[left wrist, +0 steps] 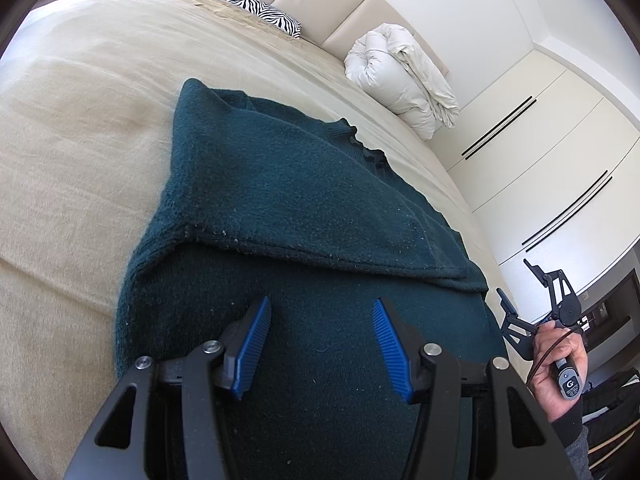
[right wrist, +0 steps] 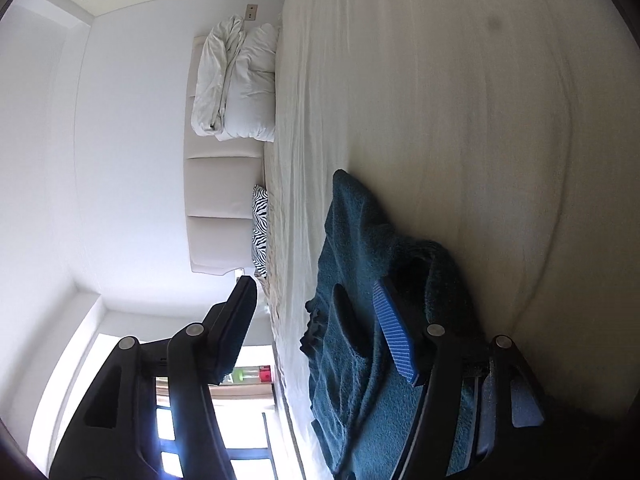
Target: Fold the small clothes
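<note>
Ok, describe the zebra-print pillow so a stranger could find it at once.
Start from the wide beige bed and follow it to the padded headboard. The zebra-print pillow lies flat there, along from the rolled white duvet. Its black-and-white stripes are the only pattern on the bed.

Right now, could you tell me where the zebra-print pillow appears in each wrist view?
Left wrist view: zebra-print pillow lies top centre, against the headboard, beyond the green sweater.
Right wrist view: this picture is rolled sideways; the pillow sits left of centre, beside the headboard.
Shared landmark: the rolled white duvet.
</note>
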Action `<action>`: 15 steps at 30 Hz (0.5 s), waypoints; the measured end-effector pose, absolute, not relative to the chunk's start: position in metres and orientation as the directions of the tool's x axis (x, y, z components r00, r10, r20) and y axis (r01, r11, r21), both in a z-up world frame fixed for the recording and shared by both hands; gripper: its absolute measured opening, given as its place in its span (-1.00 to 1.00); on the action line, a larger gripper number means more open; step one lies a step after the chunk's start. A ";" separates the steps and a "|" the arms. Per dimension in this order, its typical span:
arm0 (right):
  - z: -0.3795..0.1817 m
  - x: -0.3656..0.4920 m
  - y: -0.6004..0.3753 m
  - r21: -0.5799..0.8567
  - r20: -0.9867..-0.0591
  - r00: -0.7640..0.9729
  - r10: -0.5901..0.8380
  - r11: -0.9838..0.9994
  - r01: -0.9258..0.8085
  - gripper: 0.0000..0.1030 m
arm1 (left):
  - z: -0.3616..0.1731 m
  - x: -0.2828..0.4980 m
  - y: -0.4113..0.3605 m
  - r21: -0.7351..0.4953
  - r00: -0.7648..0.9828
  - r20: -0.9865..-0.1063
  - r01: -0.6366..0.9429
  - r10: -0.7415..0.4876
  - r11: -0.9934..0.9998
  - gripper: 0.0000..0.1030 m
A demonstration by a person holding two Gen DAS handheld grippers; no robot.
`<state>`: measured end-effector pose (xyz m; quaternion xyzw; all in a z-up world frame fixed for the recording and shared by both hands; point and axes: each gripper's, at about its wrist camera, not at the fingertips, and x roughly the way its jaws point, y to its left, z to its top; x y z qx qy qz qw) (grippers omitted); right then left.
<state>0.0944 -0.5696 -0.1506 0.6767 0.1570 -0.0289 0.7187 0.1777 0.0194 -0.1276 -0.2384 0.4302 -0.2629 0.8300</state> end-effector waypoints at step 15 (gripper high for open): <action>-0.175 0.139 -0.595 0.911 -0.392 0.847 0.360 0.280 0.303 -0.26 | -0.128 0.179 0.023 -0.639 0.480 -0.587 0.220 -0.652 0.737 0.10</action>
